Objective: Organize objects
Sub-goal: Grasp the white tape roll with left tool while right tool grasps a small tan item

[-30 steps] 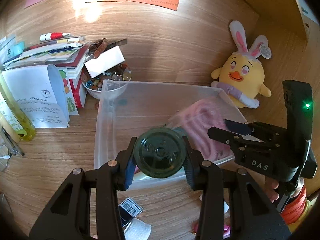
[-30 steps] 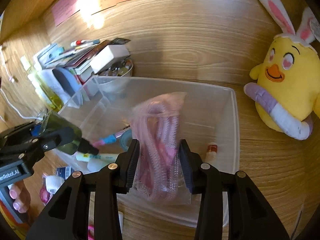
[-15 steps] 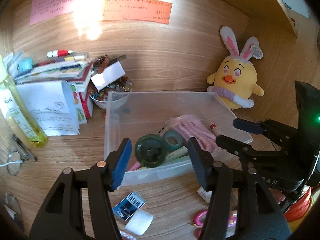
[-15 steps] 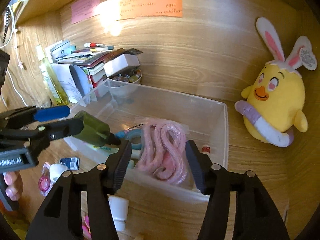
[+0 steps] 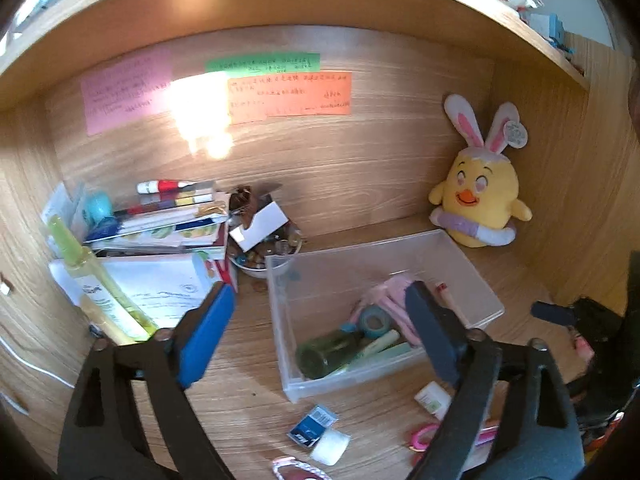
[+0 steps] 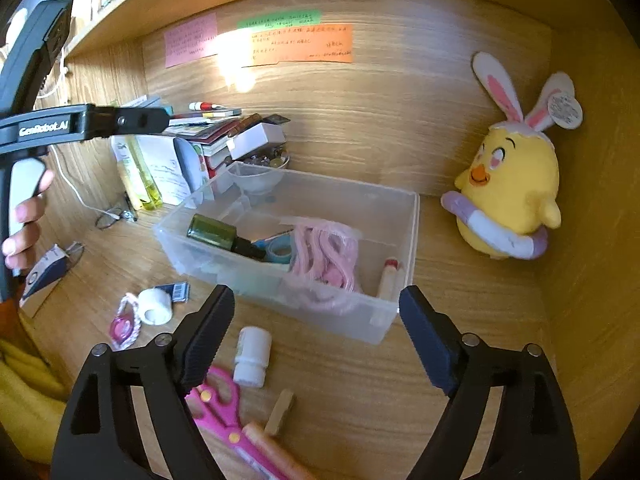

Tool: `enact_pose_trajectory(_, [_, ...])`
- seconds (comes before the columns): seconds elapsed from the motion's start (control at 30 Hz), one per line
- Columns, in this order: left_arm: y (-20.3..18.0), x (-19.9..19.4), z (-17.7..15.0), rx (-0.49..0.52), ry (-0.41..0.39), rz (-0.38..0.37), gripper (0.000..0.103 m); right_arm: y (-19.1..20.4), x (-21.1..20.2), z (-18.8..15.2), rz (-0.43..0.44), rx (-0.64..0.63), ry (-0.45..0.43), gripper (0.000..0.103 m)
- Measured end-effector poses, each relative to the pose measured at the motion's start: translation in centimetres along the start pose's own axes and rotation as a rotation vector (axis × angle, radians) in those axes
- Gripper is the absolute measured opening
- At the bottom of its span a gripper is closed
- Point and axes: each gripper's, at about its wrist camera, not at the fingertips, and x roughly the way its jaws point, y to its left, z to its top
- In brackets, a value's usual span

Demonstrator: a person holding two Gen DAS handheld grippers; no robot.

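Observation:
A clear plastic bin point(image 5: 280, 320) stands on the wooden desk. A dark green bottle point(image 5: 328, 354), a pink coiled cable in a bag point(image 5: 390, 300) and a teal tape roll point(image 5: 374, 320) lie inside it. My left gripper point(image 5: 318, 292) hovers above and in front of the bin; its jaws are opening and hold nothing. In the right wrist view the bin point(image 6: 408, 216) holds the green bottle point(image 6: 216, 232) and the pink bag point(image 6: 324, 256). My right gripper point(image 6: 316, 294) is drawn back from the bin's near wall, its jaws also opening and empty.
Loose on the desk in front: a white tape roll point(image 6: 154, 306), a small white bottle point(image 6: 252, 354), pink scissors point(image 6: 218, 404), a blue card point(image 5: 312, 426). A yellow plush chick point(image 6: 508, 188) sits at the right. Books point(image 5: 160, 220), a yellow bottle point(image 5: 100, 292) and a bead bowl point(image 5: 264, 256) crowd the left.
The left gripper let go of the green bottle and the right let go of the pink bag; both things now lie in the bin. Both grippers pulled back and up, jaws widening.

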Motion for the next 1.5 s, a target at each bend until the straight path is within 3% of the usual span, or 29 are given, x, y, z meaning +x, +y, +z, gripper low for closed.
enact_pose_trajectory(0.17, [-0.8,1.4,-3.5,0.008,0.077,-0.03,0.094,0.4,0.2,-1.9,-0.007,-0.003,0.028,0.083])
enact_pose_trajectory(0.33, [-1.7,1.9,-7.3,0.042,0.112,-0.009,0.094,0.4,1.4,-4.4,0.007,0.024,0.079,0.08])
enact_pose_trajectory(0.47, [-1.7,1.9,-9.2,0.033,0.132,-0.044,0.089,0.0,2.3,-5.8,0.053,0.059,0.148,0.056])
enact_pose_trajectory(0.53, [-1.7,1.9,-10.0,0.04,0.144,-0.044,0.073,0.0,2.5,-6.4,0.076,0.068,0.172,0.049])
enact_pose_trajectory(0.7, [-1.4,2.5,-11.2,0.033,0.188,-0.075,0.054,0.4,3.2,-7.1,0.118,0.072,0.22,0.036])
enact_pose_trajectory(0.8, [-1.2,2.9,-12.1,0.028,0.21,-0.074,0.049,0.9,3.6,-7.5,0.131,0.066,0.242,0.035])
enact_pose_trajectory(0.87, [-1.0,3.3,-12.6,0.022,0.226,-0.073,0.047,1.1,3.9,-7.6,0.13,0.063,0.248,0.02])
enact_pose_trajectory(0.97, [-0.7,3.5,-13.1,0.011,0.232,-0.065,0.047,0.8,4.2,-7.7,0.146,0.079,0.252,0.011])
enact_pose_trajectory(1.07, [-0.5,3.7,-13.3,0.0,0.234,-0.064,0.045,0.5,3.9,-7.4,0.135,0.082,0.233,0.01])
enact_pose_trajectory(1.2, [-0.4,4.3,-13.6,0.005,0.25,-0.064,0.033,0.1,3.0,-6.4,0.115,0.076,0.191,0.01])
enact_pose_trajectory(1.5, [-0.5,3.9,-13.4,0.001,0.226,-0.066,0.03,-1.2,1.8,-4.0,0.099,0.094,0.115,0.01])
